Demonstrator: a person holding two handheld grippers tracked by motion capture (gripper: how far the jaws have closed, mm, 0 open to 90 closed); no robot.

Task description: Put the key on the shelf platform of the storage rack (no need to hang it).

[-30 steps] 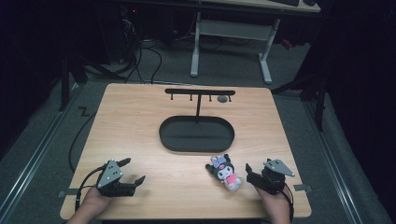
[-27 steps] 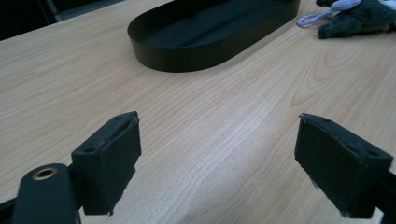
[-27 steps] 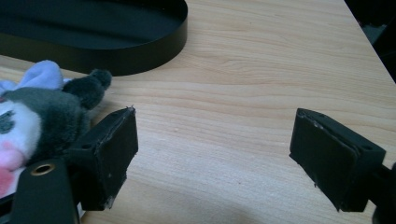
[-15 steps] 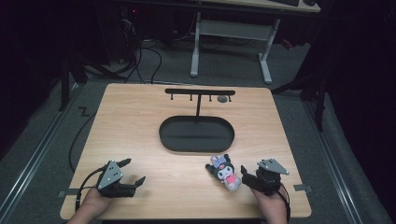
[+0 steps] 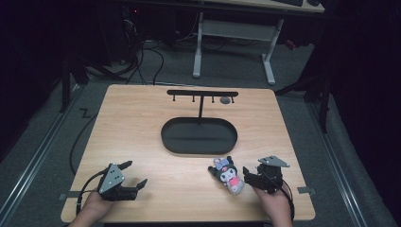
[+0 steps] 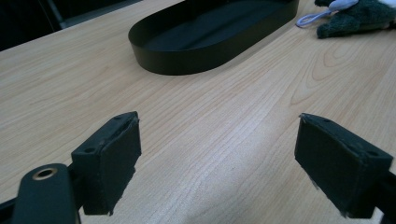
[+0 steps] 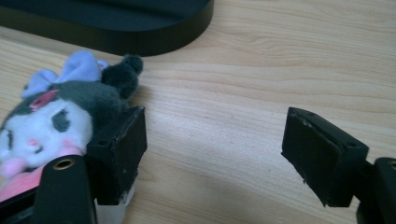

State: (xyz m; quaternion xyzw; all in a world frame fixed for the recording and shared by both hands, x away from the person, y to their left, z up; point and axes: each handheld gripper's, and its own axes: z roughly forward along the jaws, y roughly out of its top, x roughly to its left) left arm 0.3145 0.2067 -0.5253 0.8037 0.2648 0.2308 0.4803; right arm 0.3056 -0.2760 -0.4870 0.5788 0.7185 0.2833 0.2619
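We are working at a wooden table (image 5: 142,123) in a dark room. Near its front edge our left gripper (image 5: 135,176) is resting with jaws apart, empty. Our right gripper (image 5: 247,176) has just been narrowing its jaws beside the plush toy (image 5: 228,173), seemingly not yet between them. Next, shift toward the toy, then clamp. Beyond lies the black tray (image 5: 198,137).

Both hands low at the near edge, each holding a claw

Left claw (image 5: 134,174) sits at the left, gripped by the left hand (image 5: 94,208), jaws spread wide with bare space between the pads (image 6: 112,161). Right claw (image 5: 247,176) is gripped by the right hand (image 5: 273,203) at the right; its jaws have just been closing but stand apart, nothing between the pads (image 7: 122,151), pointing toward the middle
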